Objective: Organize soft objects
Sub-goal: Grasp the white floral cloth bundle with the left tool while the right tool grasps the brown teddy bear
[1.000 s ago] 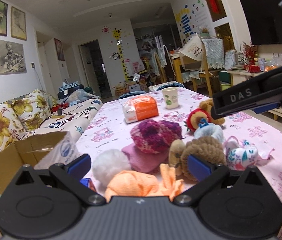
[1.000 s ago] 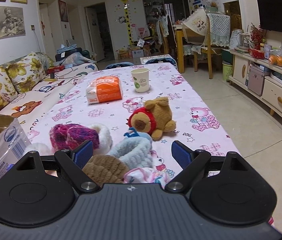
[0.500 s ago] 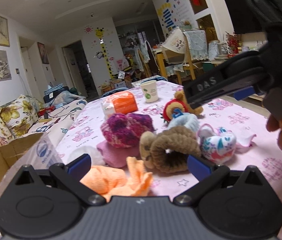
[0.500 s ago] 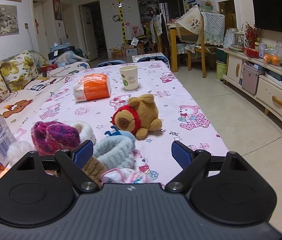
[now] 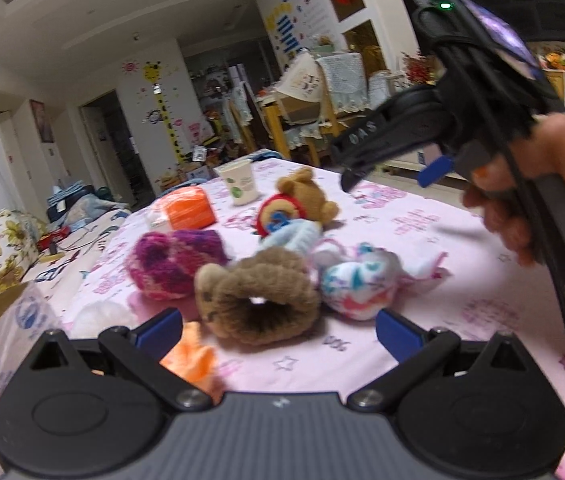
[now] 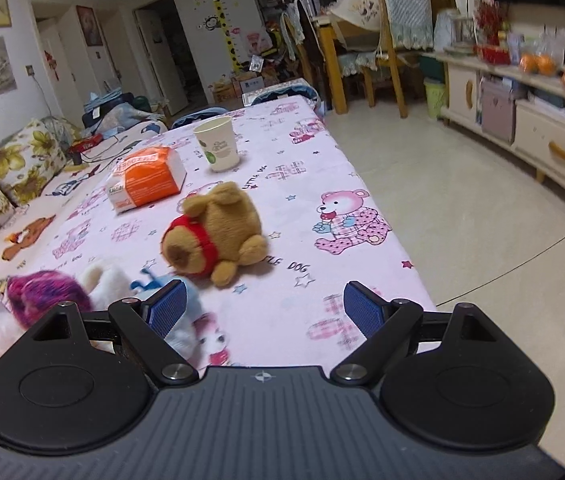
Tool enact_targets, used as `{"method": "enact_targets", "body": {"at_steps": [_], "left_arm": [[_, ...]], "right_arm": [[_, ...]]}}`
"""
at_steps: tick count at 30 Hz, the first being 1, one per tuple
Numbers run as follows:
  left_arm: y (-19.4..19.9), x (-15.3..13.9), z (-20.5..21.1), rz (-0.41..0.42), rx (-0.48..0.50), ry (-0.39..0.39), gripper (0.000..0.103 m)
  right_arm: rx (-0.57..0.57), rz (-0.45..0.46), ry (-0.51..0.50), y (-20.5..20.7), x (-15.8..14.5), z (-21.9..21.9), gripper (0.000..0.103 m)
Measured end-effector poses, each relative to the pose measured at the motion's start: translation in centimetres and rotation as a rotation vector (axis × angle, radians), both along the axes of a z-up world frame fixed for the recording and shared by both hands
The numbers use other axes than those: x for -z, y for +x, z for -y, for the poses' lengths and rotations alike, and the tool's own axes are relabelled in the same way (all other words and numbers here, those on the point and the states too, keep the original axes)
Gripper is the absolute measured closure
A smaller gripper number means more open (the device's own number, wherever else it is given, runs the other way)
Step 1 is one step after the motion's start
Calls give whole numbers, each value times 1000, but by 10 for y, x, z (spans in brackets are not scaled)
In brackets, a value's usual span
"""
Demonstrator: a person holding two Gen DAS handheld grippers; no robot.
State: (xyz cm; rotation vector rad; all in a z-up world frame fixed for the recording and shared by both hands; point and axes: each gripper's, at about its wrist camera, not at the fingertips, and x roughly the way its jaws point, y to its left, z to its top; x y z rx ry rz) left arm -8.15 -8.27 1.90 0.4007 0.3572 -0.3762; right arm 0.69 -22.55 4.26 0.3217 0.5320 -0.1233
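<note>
Right gripper (image 6: 262, 306) (jaws spread) hovers near the plush bear (image 6: 214, 236).

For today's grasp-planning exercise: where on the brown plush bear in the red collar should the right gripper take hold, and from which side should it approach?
Grip the brown plush bear across its rounded body, behind the red collar. It lies on its side on the tablecloth, free on all sides, so the open right gripper can probably descend from above, fingers straddling the torso.

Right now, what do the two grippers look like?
Both grippers, left gripper and right gripper, are black with ribbed grey bodies and blue-padded jaws. In the left view, the right one shows white "DAS" lettering, a green light, a black cable and a bare hand.
</note>
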Motion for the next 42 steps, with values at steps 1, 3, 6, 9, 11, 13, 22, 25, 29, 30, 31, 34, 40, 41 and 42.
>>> {"method": "enact_targets", "body": {"at_steps": [1,3,6,9,11,13,22,25,29,30,31,34,40,41,42], "left_arm": [[0,2,4,-7,9,5,1],[0,4,12,-22,27,8,1],[0,7,24,-35,54,13,1],[5,8,36,-48,65,7,1],[9,8,42,-61,73,-8,3],[14,6,47,-77,84,-25,9],[43,9,63,-163,80,-90,18],[50,11,66,-155,70,-83,18],[56,13,70,-159,57,-45,17],[56,13,71,-157,55,-31,17],[57,14,73,-154,51,-8,17],[59,16,78,-148,44,30,17],[57,14,80,-139,28,36,28],[57,13,79,-134,21,38,35],[57,13,78,-129,16,39,38]], "right_arm": [[-5,2,9,3,2,5,0],[-21,11,29,8,5,14,0],[-44,18,60,17,9,22,0],[-40,15,61,27,13,25,0],[-42,16,87,34,15,29,0],[-49,22,117,39,14,33,0],[-195,39,73,86,15,30,0],[-269,50,14,99,12,20,0],[-323,60,-80,112,12,1,0],[-332,61,-92,115,13,0,0],[-346,57,-101,118,15,-3,0],[-387,38,-123,129,23,-13,0],[-413,37,-114,134,24,-20,0],[-413,35,-106,135,24,-21,0],[-410,34,-97,136,24,-21,0]]}}
